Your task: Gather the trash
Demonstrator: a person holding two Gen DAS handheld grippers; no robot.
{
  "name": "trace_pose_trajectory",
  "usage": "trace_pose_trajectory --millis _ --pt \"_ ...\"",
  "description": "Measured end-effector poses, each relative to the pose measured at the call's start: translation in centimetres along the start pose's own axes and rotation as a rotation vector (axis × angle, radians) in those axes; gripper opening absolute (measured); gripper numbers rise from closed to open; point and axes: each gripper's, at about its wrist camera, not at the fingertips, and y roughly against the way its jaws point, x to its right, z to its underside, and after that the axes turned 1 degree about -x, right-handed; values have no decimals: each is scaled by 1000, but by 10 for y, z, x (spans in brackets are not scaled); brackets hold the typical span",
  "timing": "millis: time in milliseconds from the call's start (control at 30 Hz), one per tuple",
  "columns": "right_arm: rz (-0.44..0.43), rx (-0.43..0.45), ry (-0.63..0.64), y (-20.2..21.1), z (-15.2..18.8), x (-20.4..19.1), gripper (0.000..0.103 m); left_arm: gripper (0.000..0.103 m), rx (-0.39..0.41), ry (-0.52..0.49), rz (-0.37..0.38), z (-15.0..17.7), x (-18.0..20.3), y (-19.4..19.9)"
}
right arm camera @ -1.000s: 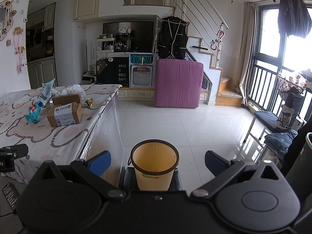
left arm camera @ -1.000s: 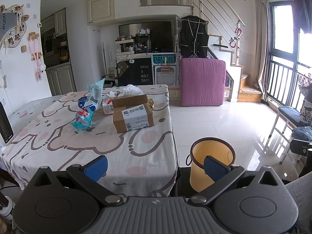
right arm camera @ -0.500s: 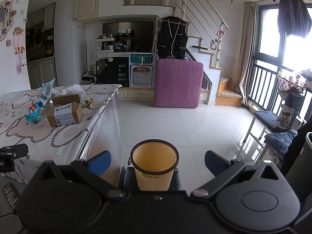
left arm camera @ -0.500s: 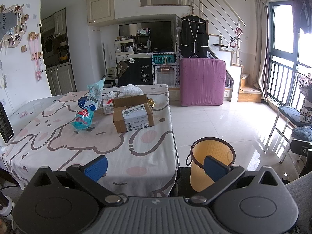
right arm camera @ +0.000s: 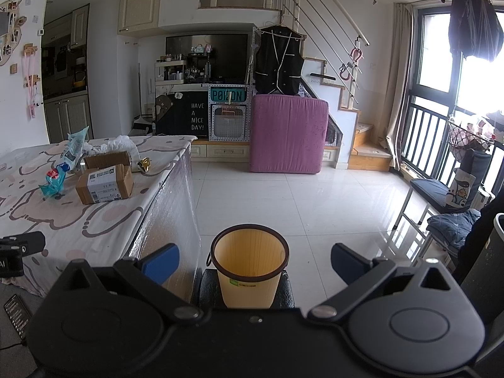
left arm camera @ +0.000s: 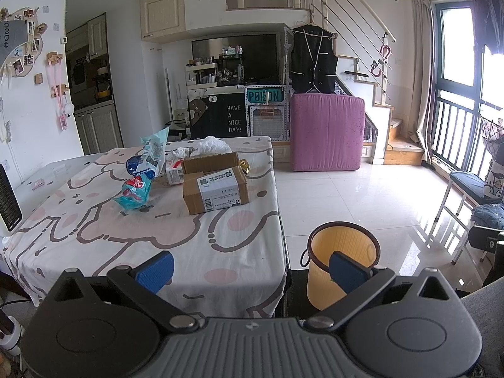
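Note:
Trash lies on the table (left arm camera: 94,236): a cardboard box (left arm camera: 215,190) with a white label, a second box (left arm camera: 209,162) behind it, a crumpled teal and red wrapper (left arm camera: 134,192), a blue-white bag (left arm camera: 149,154), white crumpled plastic (left arm camera: 211,145) and a gold wrapper (left arm camera: 244,165). A yellow bin (left arm camera: 341,263) stands on the floor to the table's right. The box (right arm camera: 105,184) and the bin (right arm camera: 250,269) also show in the right wrist view. My left gripper (left arm camera: 250,269) is open and empty over the table's near edge. My right gripper (right arm camera: 253,263) is open and empty, above the bin.
A purple mattress (left arm camera: 327,132) leans against the stairs at the back. A chair with blue cushions (right arm camera: 441,195) stands by the window railing at the right. A dark tablet (left arm camera: 8,198) stands at the table's left edge. White tiled floor (right arm camera: 299,195) lies beyond the bin.

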Motion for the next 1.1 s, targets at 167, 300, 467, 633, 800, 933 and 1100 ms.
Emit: trace_pose_trajectory --millis 167,300,467,633,800,933,1100 --pt "0 0 0 0 0 0 103 103 0 0 0 0 0 0" --pt "0 0 0 1 -1 0 103 103 0 0 0 0 0 0" --pt "-1 -3 1 1 -1 1 103 103 0 0 0 0 0 0" --pt "0 -6 -2 2 -2 1 103 103 -4 2 2 0 0 -1" --pt "-2 -19 -4 -2 -3 5 103 103 -16 3 2 -2 3 -6" --pt "-6 -38 -9 -15 -7 5 103 103 -39 0 -2 -8 2 -20" --pt "-10 -64 -8 -32 -12 6 103 103 -70 -5 -11 -17 3 -38"
